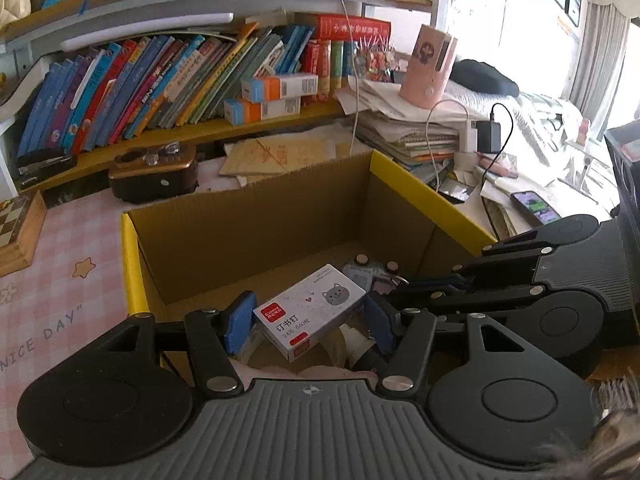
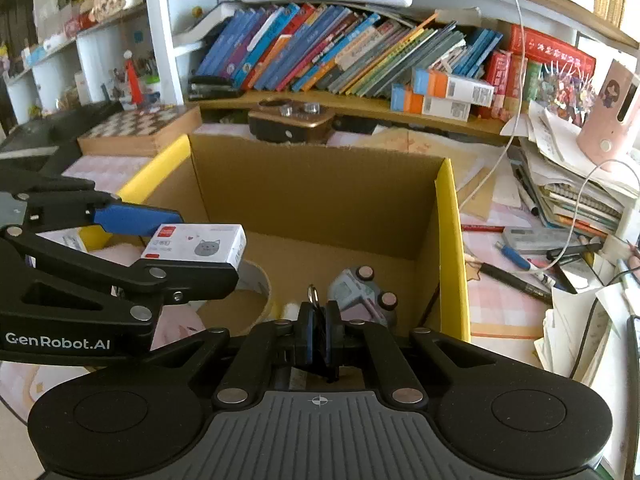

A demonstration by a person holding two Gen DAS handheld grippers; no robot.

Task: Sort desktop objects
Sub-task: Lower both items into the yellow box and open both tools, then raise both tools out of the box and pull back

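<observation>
Mid-sort above the cardboard box point(image 1: 256, 236): staple carton point(image 1: 310, 310) carried over the open box between the blue pads of the left tongs point(image 1: 308, 320), pads pressing its two ends; right tongs point(image 2: 319, 330) pinched fully narrow on a dark flat item with a metal ring point(image 2: 313, 294), apparently a key fob, just above the box floor. Step in hand, by the look of it: dropping both finds into the box. Next move calls for widening each pair of tongs clear of the box walls. Counted: one box, two tongs, one staple carton, one tape roll point(image 2: 256, 280) and one small grey gadget point(image 2: 356, 290) already inside the box; two orange-and-white cartons point(image 1: 276, 88) on the shelf behind the box.
</observation>
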